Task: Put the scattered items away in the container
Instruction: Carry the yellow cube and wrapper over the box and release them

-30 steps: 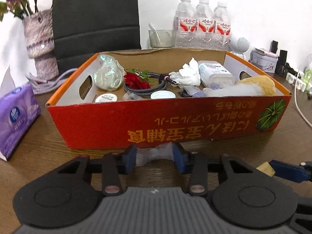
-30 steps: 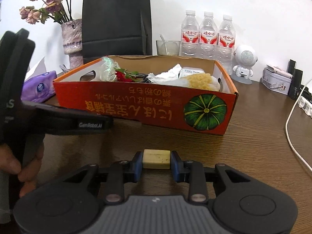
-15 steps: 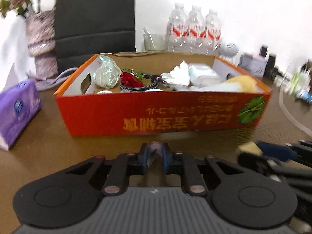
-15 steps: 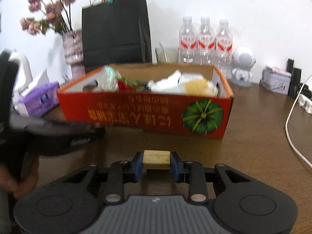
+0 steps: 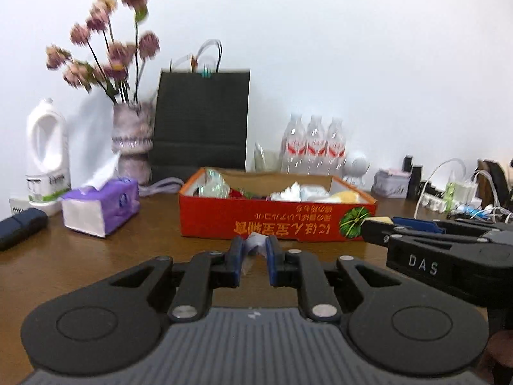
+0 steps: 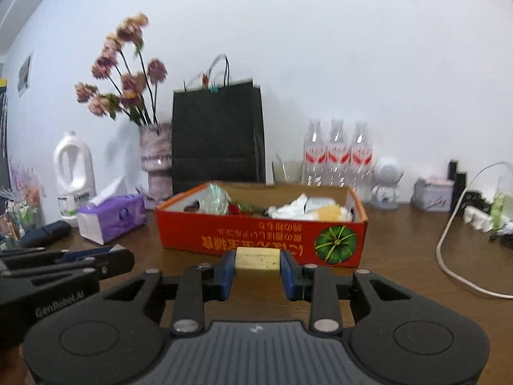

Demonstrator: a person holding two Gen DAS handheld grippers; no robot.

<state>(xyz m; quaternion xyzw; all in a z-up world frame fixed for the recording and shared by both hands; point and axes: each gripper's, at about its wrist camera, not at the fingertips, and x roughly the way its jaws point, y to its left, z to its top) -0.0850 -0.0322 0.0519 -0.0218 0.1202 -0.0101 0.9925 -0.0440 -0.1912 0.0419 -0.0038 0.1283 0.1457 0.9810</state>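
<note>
Both grippers have drawn back from the red box (image 5: 275,221), now farther away. The left gripper (image 5: 253,258) has closed on a crumpled wrapper (image 5: 255,243); the right gripper (image 6: 256,268) still clamps the yellowish block (image 6: 256,257), so both items must yet go in.

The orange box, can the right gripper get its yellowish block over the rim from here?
Probably yes: the right gripper holds the block facing the orange box, with only bare table between.

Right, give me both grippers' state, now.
Left gripper: shut on a crumpled clear wrapper.
Right gripper: shut on a tan block.
</note>
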